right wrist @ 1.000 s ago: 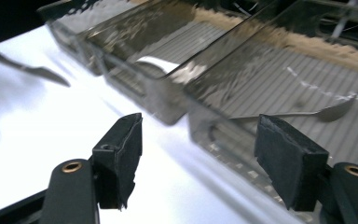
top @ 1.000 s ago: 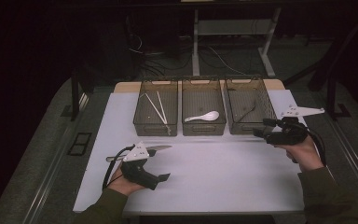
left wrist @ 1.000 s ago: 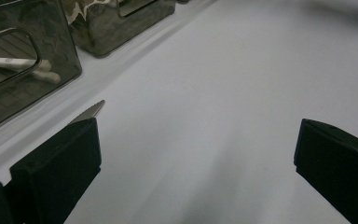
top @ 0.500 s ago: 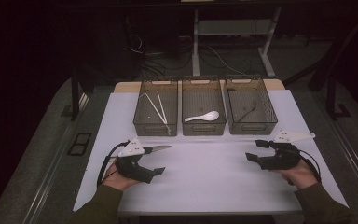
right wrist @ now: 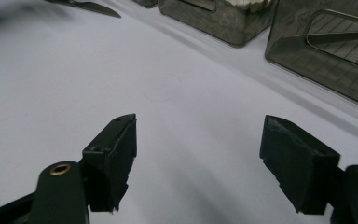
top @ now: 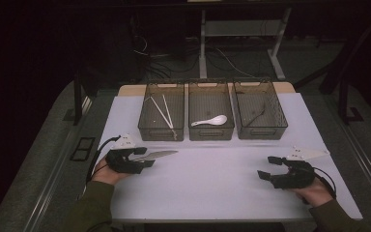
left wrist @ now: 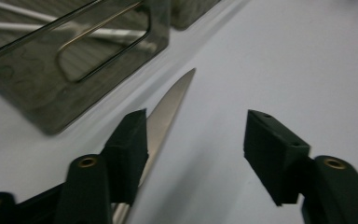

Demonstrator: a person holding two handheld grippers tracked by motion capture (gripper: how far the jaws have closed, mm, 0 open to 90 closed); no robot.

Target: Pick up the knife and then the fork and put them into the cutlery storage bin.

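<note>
High view: near the tabletop's left edge, the left gripper [top: 147, 158], jaws just closing but not yet pinching, straddles the knife [top: 157, 154] for pickup; right gripper [top: 269, 167] gapes empty.

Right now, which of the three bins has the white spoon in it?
The middle bin. A white spoon lies on its floor. The left bin holds pale chopsticks instead, and the right bin a dark thin utensil.
</note>
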